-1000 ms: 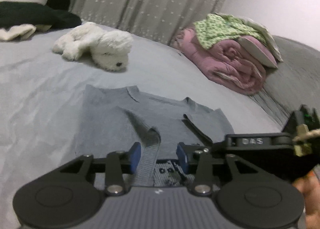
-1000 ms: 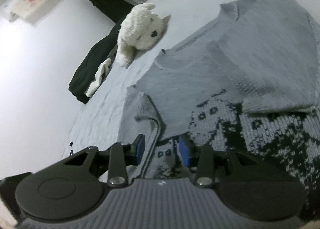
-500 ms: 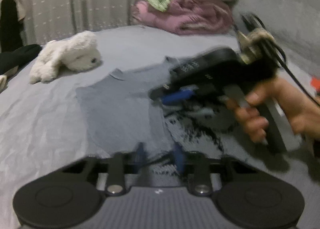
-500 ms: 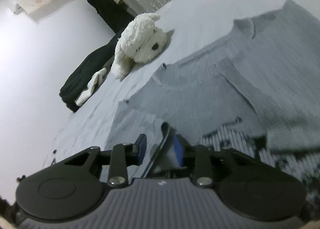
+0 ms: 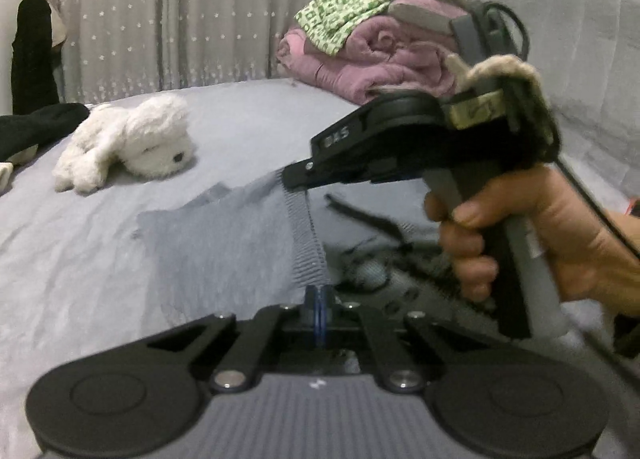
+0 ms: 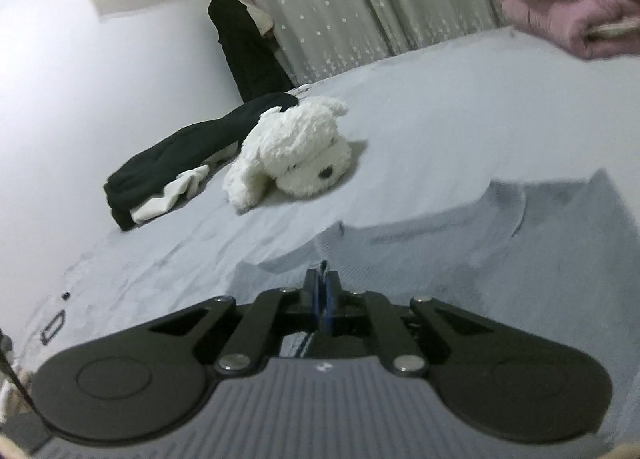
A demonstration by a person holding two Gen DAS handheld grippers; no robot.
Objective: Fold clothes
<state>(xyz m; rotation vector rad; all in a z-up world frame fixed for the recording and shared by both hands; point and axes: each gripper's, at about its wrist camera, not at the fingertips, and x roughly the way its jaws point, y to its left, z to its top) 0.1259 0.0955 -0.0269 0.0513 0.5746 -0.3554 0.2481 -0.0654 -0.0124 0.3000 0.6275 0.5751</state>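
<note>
Left wrist view: left gripper (image 5: 319, 309) jaws clenched on the ribbed hem of the grey sweater (image 5: 224, 235) — the hem strip runs up and away from the pads toward the right gripper (image 5: 294, 179), which pinches the same edge farther along. A hand (image 5: 532, 235) holds the right tool, its handle on the right side of the view. The sweater lies on the grey bed sheet (image 5: 72, 243), collar end away toward the white plush dog (image 5: 132, 147); the patterned dark-and-white part sits to the right, under the right hand. Pink blanket roll (image 5: 372, 59) well apart, at the back.

Right wrist view: right gripper (image 6: 320, 305) jaws pressed together with a thin fold of knit between the pads. Sweater (image 6: 500, 243) body spreads ahead and right, neckline (image 6: 516, 211) beyond the tips. Black clothes pile (image 6: 192, 155) and plush dog (image 6: 296, 155) far left.

Judgement: both hold the hem end — the fold likely carries it forward toward the collar, along the garment's long axis.
</note>
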